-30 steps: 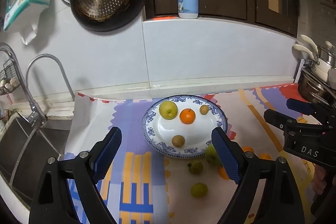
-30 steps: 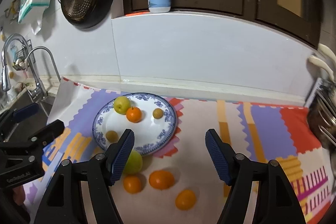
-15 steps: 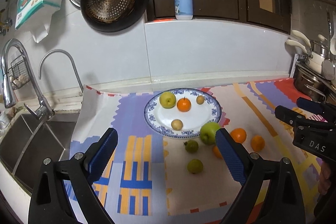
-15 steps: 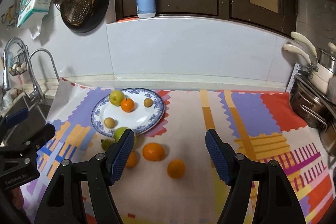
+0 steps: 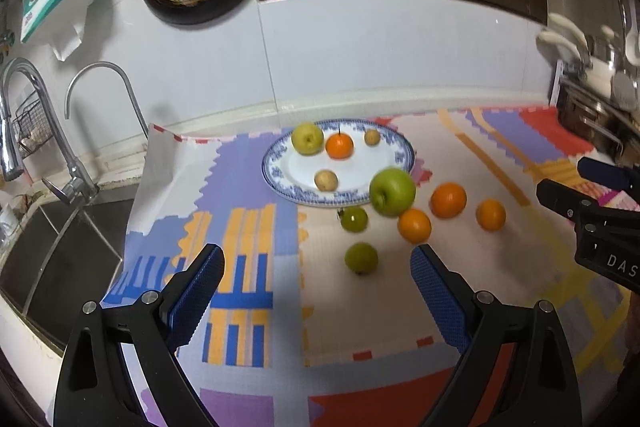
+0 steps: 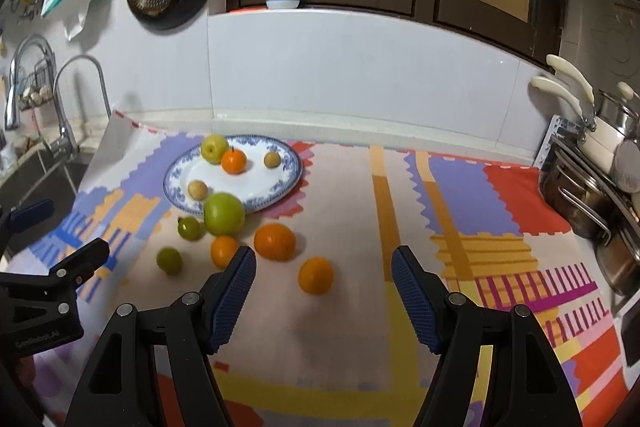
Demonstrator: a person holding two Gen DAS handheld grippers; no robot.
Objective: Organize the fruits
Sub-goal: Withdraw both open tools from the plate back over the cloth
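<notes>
1. Left gripper (image 5: 316, 291): jaws spread wide, nothing between them, held above the patterned mat (image 5: 248, 227).
2. Right gripper (image 6: 324, 287): jaws likewise wide apart and empty, above the mat.
3. Blue-rimmed plate (image 6: 288, 171) carries a yellow-green apple (image 6: 214, 148), a small orange (image 6: 234, 161) and two small brown fruits.
4. Large green apple (image 6: 224, 213) touches the plate's near rim.
5. On the mat near it: three oranges and two small green fruits, loose.

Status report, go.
Left gripper and right gripper open, empty, above the mat. Plate holds four fruits; six loose beside it. Nothing in the way.
</notes>
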